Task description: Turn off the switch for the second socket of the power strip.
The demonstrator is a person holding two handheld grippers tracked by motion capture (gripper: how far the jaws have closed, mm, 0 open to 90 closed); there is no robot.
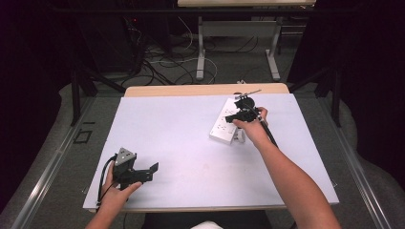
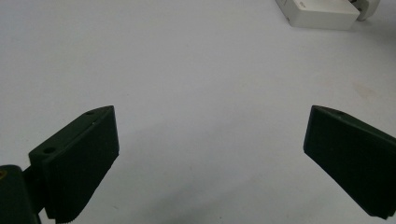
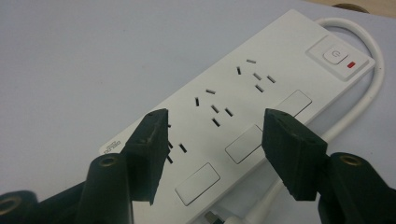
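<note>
Left hand-held gripper [image 1: 152, 170]: black body, grey 3-cornered plate [image 1: 125, 156] on top w/ small dark holes, black cable [image 1: 102, 180] looping from its 9 o'clock side. Its jaws in left gripper view: flat black wedge pads, fine ribbed faces, 2 screw holes in the left one's top edge. Right hand-held gripper [image 1: 232, 116]: black, thin dark cable running toward 5 o'clock along the forearm. In right gripper view: blocky black jaws, rough matte pads, brass-coloured inserts in rounded black knuckles. Forearms bare, no sleeves visible.
</note>
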